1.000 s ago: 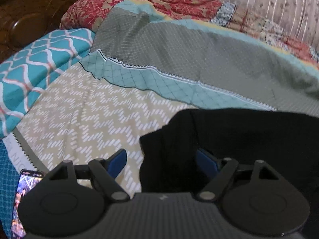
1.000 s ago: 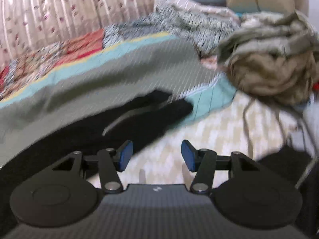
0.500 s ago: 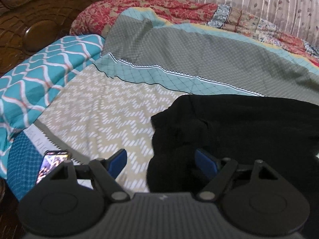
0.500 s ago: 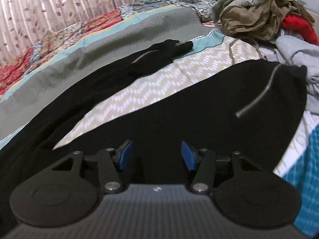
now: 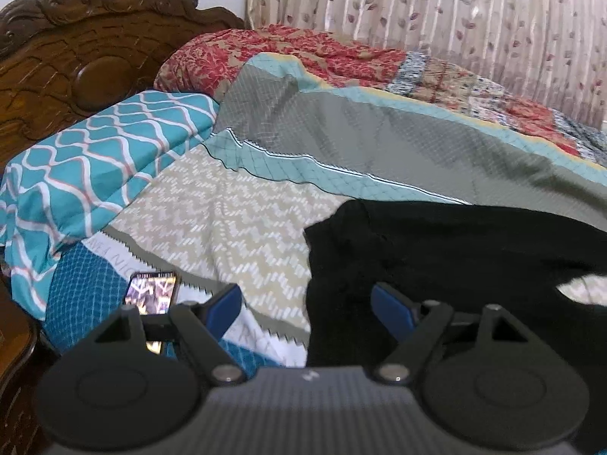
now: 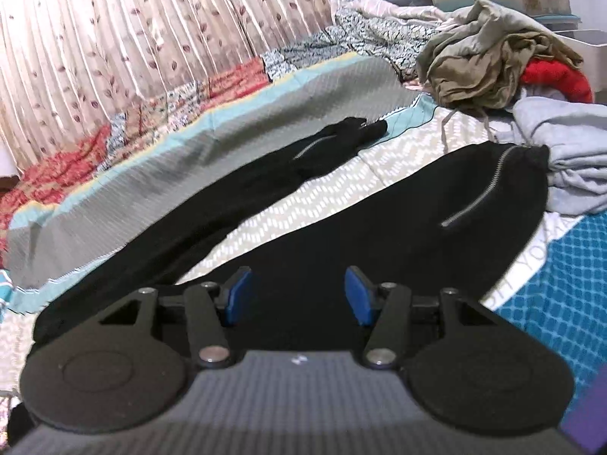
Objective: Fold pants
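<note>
On the bedspread, black pants lie spread flat, legs apart in a V; both leg ends w/ zippers point toward the clothes pile at far end. In left-wrist view, pants' waist end sits at right, edge bunched.

Left gripper: jaws wide apart, nothing gripped. Waist edge of pants falls between the blue pads; right pad over black fabric, left pad over bare bedspread. Contact w/ fabric cannot be told.

Right gripper: jaws approx. half apart, nothing between pads; positioned above near leg, close to the crotch.

Other items: phone, screen lit, near left finger; teal pillow against carved headboard; curtain behind bed.
</note>
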The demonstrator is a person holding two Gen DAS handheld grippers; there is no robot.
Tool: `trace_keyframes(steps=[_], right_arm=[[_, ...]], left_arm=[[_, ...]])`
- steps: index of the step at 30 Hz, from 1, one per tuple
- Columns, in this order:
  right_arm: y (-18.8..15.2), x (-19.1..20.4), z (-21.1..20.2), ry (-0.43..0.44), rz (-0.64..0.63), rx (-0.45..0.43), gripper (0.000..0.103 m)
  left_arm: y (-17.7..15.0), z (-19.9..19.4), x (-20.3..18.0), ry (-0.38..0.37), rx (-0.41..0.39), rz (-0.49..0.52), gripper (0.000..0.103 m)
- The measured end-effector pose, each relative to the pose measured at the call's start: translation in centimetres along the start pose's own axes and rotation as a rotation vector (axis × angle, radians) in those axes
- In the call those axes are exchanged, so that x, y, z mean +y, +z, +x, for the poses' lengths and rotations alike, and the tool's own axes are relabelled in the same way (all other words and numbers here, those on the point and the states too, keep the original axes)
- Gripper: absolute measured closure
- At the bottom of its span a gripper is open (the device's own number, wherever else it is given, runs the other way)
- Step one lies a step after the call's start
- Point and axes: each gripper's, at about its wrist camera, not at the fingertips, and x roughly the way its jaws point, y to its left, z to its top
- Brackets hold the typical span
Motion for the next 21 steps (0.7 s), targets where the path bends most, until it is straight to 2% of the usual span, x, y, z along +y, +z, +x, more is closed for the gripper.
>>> trace_keyframes(steps=[7,11,16,21], right_arm=[[-1.5,-1.9,-2.3,0.013,0.035,0.013,0.046],[-2.1,-2.7,-3.6,0.015,0.032,-0.001,0.046],[-2.5,-3.7,-4.3,0.009,0.036,-0.002,0.046],[-2.0,-4.5,-3.1,-0.012,0.045,0.032,0.046]], left_arm=[[-5.4,-2.6,-1.4,-0.082,0.057,0.061,0.024],[-7.1,-3.7,-2.1,-0.103,0.067,0.094,0.024],[-7.0,-4.7,-1.9,-0.108,0.03,0.103,0.022],[-4.9,-3.1,-1.5,-0.114,0.011,0.117,0.022]])
